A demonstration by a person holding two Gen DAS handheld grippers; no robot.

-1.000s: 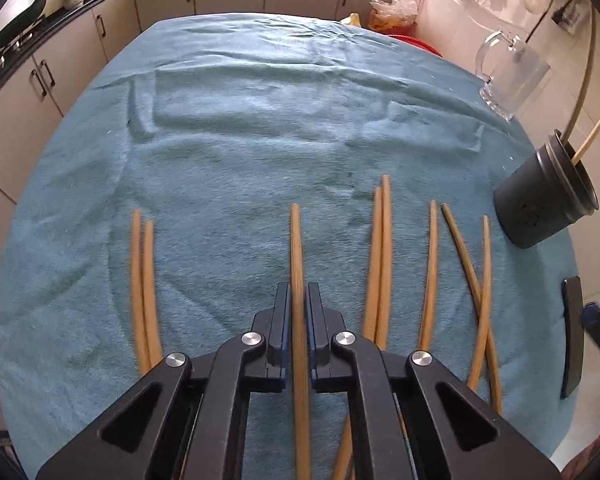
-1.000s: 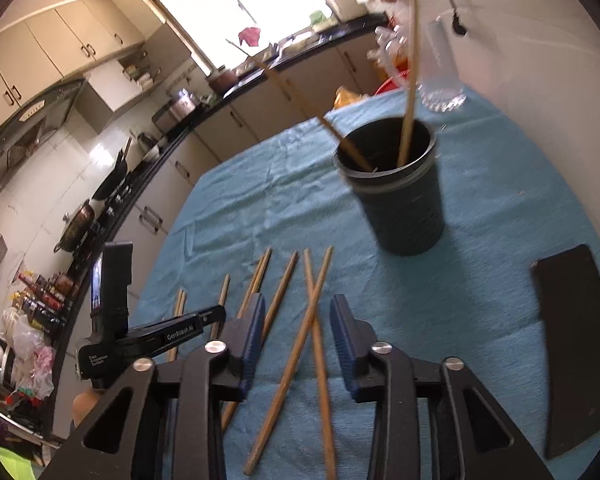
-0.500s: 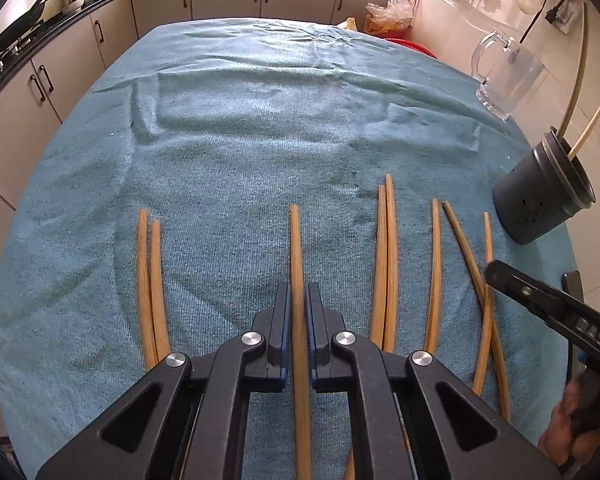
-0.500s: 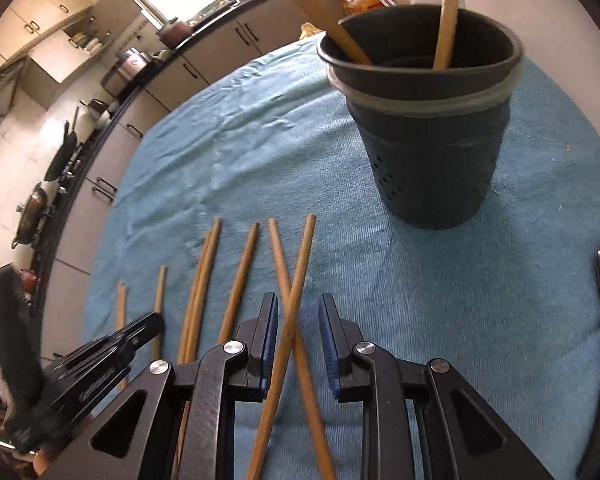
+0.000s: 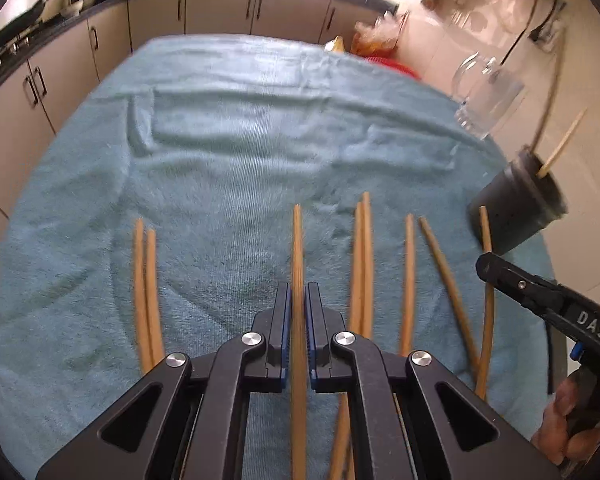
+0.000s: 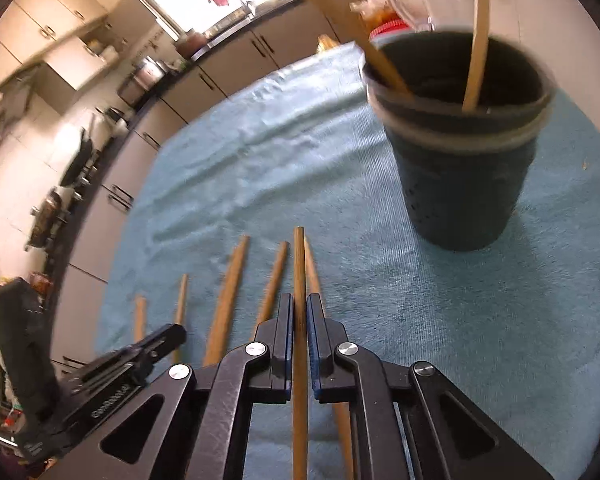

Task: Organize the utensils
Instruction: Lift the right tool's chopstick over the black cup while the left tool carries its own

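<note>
Chopstick (image 6: 299, 276) clamped in right claw (image 6: 299, 320), tip just short of dark holder (image 6: 460, 184) on towel-covered worktop (image 6: 380, 300); left claw (image 5: 298, 308) gripping another chopstick (image 5: 297, 248). Best lifted clear, tipped upright, lowered inside rim.

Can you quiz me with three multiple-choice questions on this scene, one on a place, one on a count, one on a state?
1. Where does the holder stand? A on the towel B on the counter C on the floor
2. How many chopsticks stand in the holder? A none B two C five
3. What is the right gripper doing? A hanging open B shut on nothing C shut on a chopstick

Answers: 1 A, blue cloth lies under it. 2 B, two sticks rise from its mouth. 3 C, its pads have just closed on the stick.
</note>
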